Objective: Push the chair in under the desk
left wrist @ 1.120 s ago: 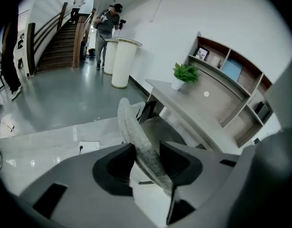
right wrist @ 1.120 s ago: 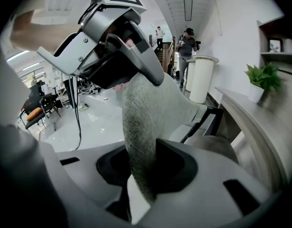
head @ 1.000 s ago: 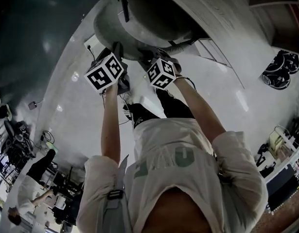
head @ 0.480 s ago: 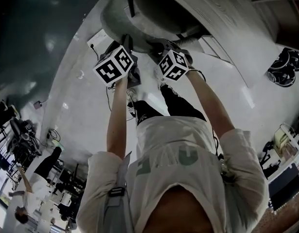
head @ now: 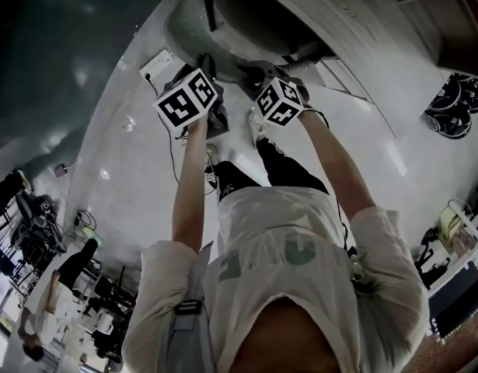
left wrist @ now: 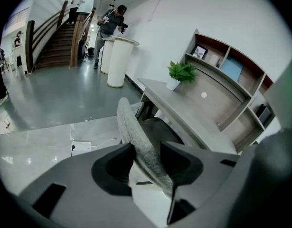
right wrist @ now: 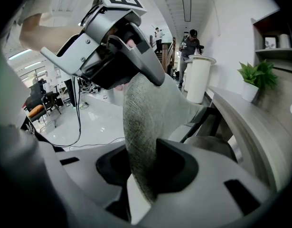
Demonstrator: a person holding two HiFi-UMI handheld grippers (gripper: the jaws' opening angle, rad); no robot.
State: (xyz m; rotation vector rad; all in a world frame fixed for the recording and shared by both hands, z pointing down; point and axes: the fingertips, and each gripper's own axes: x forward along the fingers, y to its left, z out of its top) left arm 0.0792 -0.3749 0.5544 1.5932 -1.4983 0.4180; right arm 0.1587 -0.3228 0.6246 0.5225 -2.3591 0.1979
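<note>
The chair stands right at the desk. Its dark seat is partly beneath the desk top, and its grey fabric backrest is upright just outside the desk's front edge. Both grippers grip the backrest's upper rim from the side away from the desk, close beside each other, on outstretched arms. The left gripper has its jaws clenched on the rim, with the fabric filling the gap between them. The right gripper is closed on the same rim in the same way, with the cloth pinched between its jaws, and the left one shows a little further along the rim in the right gripper view. A potted plant sits on the desk near its far end, in front of a shelf unit that rises along the back of the desk. A white round column stands beyond that end of the desk, with a person next to it. A white power strip lies on the floor, on the side of the chair away from the desk.
</note>
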